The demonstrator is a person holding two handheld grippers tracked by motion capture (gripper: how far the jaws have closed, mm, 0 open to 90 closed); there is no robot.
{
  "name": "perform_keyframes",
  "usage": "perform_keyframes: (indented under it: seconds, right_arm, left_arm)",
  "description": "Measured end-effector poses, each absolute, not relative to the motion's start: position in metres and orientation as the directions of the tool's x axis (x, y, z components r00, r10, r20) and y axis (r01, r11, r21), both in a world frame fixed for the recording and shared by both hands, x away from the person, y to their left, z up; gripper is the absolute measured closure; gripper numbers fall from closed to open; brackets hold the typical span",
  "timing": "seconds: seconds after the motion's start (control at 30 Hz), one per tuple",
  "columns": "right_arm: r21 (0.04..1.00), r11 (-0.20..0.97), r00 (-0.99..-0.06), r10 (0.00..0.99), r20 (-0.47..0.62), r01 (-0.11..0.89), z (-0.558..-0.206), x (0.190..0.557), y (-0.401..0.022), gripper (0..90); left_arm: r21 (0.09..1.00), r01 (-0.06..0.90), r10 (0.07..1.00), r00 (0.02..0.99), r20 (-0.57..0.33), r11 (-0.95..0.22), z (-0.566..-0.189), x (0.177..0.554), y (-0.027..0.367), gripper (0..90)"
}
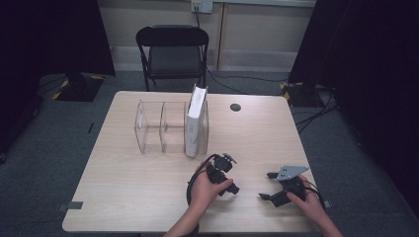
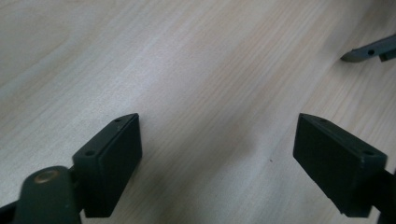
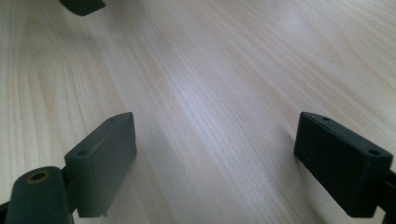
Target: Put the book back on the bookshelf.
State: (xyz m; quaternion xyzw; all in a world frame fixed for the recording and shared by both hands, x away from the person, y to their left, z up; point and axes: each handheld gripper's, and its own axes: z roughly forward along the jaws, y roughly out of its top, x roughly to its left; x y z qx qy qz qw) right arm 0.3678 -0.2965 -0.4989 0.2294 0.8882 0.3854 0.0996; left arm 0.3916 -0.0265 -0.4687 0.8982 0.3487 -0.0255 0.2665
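Note:
A clear three-slot organiser [image 1: 158,127] stands on the wooden table [image 1: 123,187]. A white book [image 1: 196,122] stands upright in its right slot, and the other two slots hold nothing. My left gripper [image 1: 231,176] is near the front edge, pointing right. It is open over bare wood [image 2: 218,119]. My right gripper [image 1: 267,186] faces it from the right, also open with nothing between its jaws [image 3: 215,116]. The tip of the right gripper's jaw [image 2: 369,51] appears in the left gripper view. A bit of the left gripper's jaw [image 3: 81,5] appears in the right gripper view.
A black folding chair [image 1: 173,52] stands behind the table. A round cable hole [image 1: 235,107] sits at the back right of the tabletop. Cables [image 1: 316,116] run over the floor to the right.

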Motion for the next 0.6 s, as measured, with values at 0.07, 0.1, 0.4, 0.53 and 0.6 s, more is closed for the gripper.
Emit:
perform_keyframes:
  seconds: [0.07,0.1,0.4,0.53,0.6]
  right_arm:
    - [0.73,0.598,-0.875,0.484,0.0,0.331,-0.499,0.368,-0.296,12.4]
    - [0.73,0.598,-0.875,0.484,0.0,0.331,-0.499,0.368,-0.296,12.4]
    - [0.73,0.598,-0.875,0.484,-0.001,0.33,-0.499,0.368,-0.296,12.4]
    - [0.73,0.598,-0.875,0.485,0.0,0.331,-0.499,0.368,-0.296,12.4]
    - [0.73,0.598,-0.875,0.485,-0.001,0.33,-0.499,0.368,-0.296,12.4]
  left_arm:
    - [0.49,0.61,0.6,0.774,-0.201,-0.623,-0.471,0.389,-0.026,15.0]
    - [0.507,0.589,0.588,0.788,-0.183,-0.63,-0.472,0.388,-0.026,14.9]
    - [0.555,0.472,0.506,0.856,-0.104,-0.685,-0.48,0.379,-0.026,5.5]
    - [0.568,0.441,0.485,0.871,-0.083,-0.695,-0.483,0.377,-0.027,0.0]
    - [0.572,0.428,0.478,0.875,-0.069,-0.7,-0.484,0.376,-0.027,0.0]
